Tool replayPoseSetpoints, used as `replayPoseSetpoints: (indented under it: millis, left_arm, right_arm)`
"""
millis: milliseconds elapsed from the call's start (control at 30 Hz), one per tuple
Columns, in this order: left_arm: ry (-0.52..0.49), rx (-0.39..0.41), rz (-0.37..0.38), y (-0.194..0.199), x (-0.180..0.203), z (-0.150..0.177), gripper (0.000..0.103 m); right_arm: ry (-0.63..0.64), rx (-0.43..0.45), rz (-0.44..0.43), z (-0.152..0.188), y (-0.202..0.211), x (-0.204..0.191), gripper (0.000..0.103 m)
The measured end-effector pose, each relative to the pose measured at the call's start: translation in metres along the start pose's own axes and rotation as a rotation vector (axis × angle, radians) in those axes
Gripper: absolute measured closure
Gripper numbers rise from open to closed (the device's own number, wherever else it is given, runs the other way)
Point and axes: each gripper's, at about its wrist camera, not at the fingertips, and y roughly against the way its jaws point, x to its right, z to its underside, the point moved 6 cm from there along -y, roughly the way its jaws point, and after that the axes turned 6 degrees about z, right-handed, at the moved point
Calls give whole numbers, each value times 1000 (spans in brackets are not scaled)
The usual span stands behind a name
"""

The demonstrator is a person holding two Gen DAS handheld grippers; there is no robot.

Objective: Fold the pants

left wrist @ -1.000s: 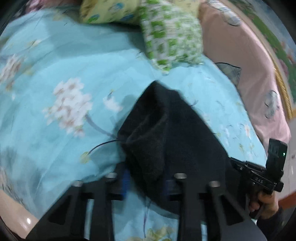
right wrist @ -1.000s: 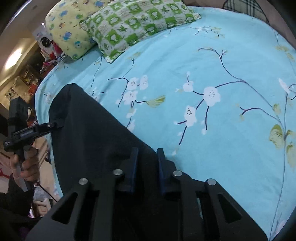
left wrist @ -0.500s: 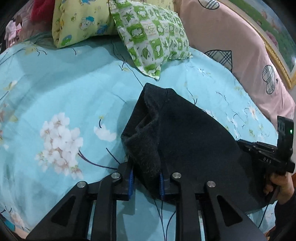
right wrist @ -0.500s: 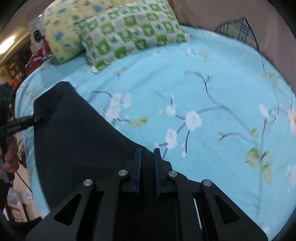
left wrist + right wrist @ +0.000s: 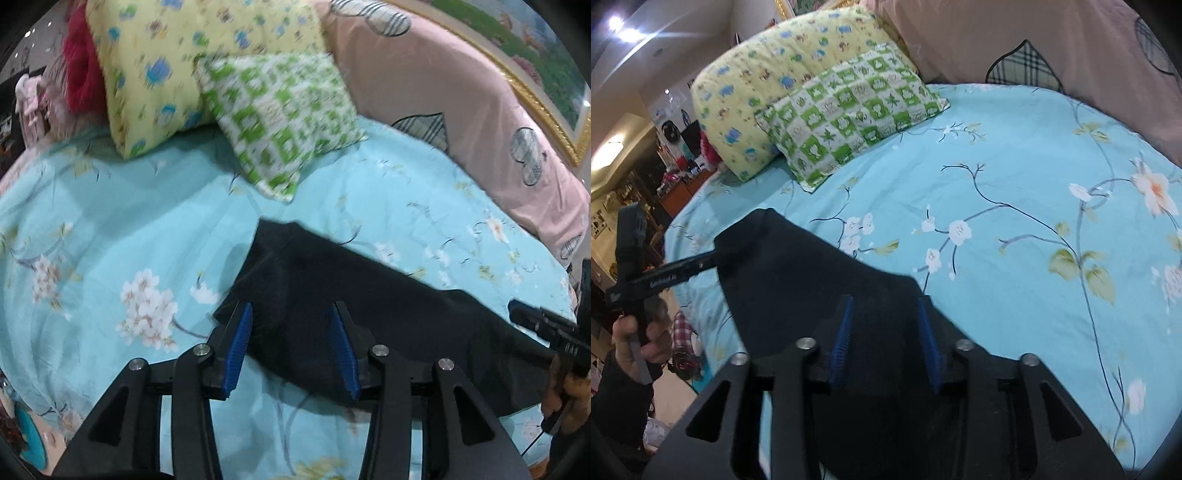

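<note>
The bed (image 5: 110, 229) carries a light-blue sheet printed with white blossoms and dark branches; a pink headboard cushion (image 5: 461, 107) with plaid heart patches borders its far side. 2 pillows lie at the head of the bed: a yellow pillow (image 5: 166, 66) with blue motifs, and a green-and-white checked pillow (image 5: 280, 114) leaning against it. A red item (image 5: 79, 77) sits beside the yellow pillow; its type cannot be determined. The pants (image 5: 332, 295) are black and lie flat on the sheet in a long folded strip near the bed's front edge, well apart from the pillows. In the left wrist view, the left gripper (image 5: 291, 339) hangs over 1 end of the strip with its fingers (image 5: 236, 339) spread wide; the blue pads stand on either side of the cloth edge and grip nothing. The right gripper (image 5: 546, 328) appears at the right edge of this view, at the opposite end of the strip, held by a hand (image 5: 565, 391). In the right wrist view, the right gripper (image 5: 886, 339) is positioned over the near end of the pants (image 5: 798, 288), fingers (image 5: 842, 339) spread wide, with black cloth visible between and below the pads. The left gripper (image 5: 665, 277) reaches the far corner of the strip from the left side.
</note>
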Motion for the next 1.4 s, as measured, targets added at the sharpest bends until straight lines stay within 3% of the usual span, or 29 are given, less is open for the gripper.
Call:
replayPoseSetpoints:
  millis: [267,700,1400]
  left_arm:
    - [-107,7,69,8,63,-7,57]
    - [-238,-110,220,-26,157,29,54]
    - [-432,-281,432,-61,280,75,50]
  right_arm:
    - [-64,26,-1,43,49,13,61]
    - [-216,56,96,107,117,60,58]
    - [-472,108,232,195,180,121,57]
